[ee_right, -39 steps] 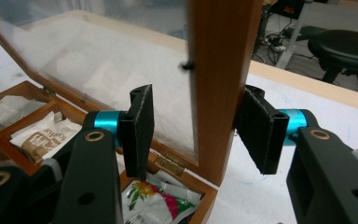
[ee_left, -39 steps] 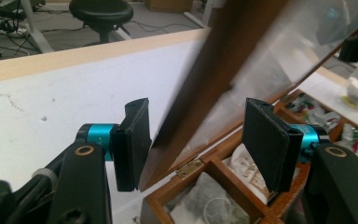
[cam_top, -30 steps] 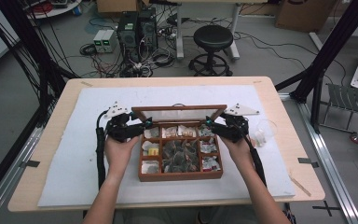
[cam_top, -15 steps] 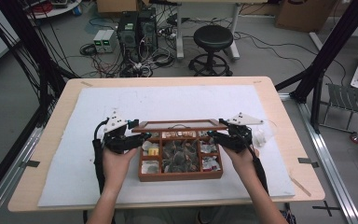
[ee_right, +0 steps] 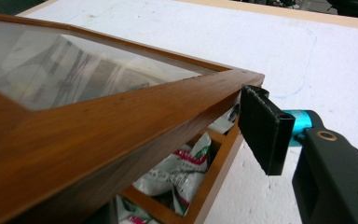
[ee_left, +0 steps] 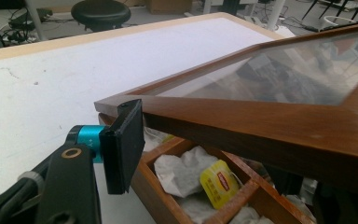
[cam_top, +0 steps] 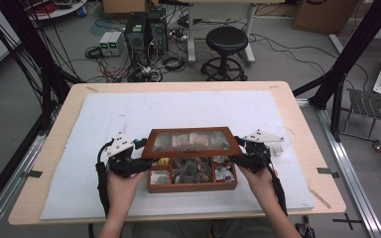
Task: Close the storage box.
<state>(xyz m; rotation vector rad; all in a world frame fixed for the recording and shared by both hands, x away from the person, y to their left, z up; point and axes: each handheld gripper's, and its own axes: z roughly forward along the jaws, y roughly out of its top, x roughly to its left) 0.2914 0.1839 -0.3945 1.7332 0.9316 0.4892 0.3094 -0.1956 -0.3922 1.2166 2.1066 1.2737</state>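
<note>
My left gripper [cam_top: 138, 163] sits at the left front corner of the glass-paned lid [cam_top: 192, 143]. In the left gripper view one black pad [ee_left: 123, 144] stands against the outer corner of the lid's wooden frame, and the other jaw is hidden under the lid, so the jaws look set on that frame corner. My right gripper [cam_top: 241, 159] mirrors it at the right front corner. In the right gripper view one pad [ee_right: 265, 127] stands just beside the frame's end with the other jaw out of sight, so I cannot tell for sure that it clamps.

The lid tilts above the wooden box [cam_top: 192, 174], its front edge raised off the box rim. Beneath it the compartments hold tea bags: a yellow packet [ee_left: 220, 179] on white wrappers, and white packets with red and green print [ee_right: 179, 172]. The box stands near the front of the white mat [cam_top: 104, 114] covering the table [cam_top: 297, 124].
</note>
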